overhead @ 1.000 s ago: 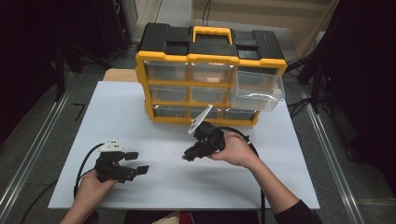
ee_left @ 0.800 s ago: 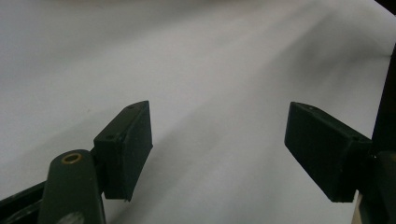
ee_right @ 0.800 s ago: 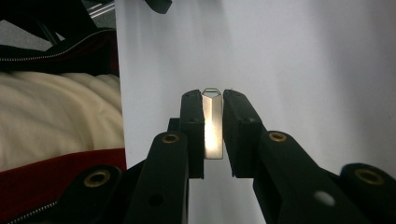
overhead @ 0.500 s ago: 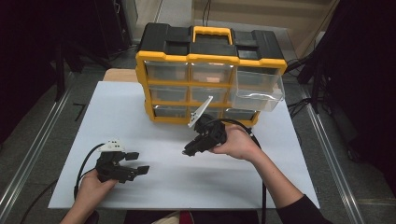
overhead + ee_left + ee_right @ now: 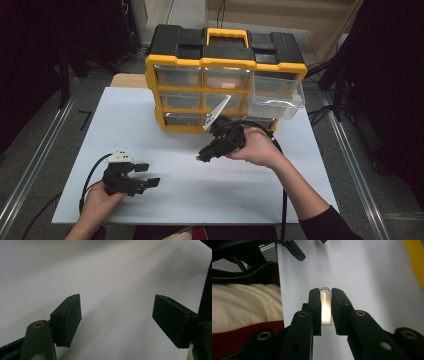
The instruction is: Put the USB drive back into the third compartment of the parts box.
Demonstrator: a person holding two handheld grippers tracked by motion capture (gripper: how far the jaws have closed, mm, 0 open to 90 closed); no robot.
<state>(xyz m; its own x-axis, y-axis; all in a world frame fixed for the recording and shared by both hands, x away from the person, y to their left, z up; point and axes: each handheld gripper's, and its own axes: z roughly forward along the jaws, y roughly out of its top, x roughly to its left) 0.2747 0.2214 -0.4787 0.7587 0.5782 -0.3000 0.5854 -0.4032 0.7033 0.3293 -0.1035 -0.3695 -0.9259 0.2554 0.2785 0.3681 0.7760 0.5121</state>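
My right gripper (image 5: 203, 157) hangs above the white table (image 5: 165, 210), in front of the organizer, tilted down to the left. In the right gripper view its jaws (image 5: 326, 291) are shut on a small flat silver metal piece (image 5: 326, 308) that stands between the pads, its pointed tip just past them. My left gripper (image 5: 148, 174) rests low at the front left of the table. Its jaws stand wide apart in the left gripper view (image 5: 117, 306), with nothing between them but bare table.
A yellow and black drawer organizer (image 5: 225, 50) stands at the back of the table. Its upper right clear drawer (image 5: 277, 95) is pulled out. Dark floor and metal rails flank the table. Cables trail from both grippers toward the front edge.
My right hand has lifted the gripper a little, so it sits nearer the organizer's front in the picture. The left gripper has stayed in place.
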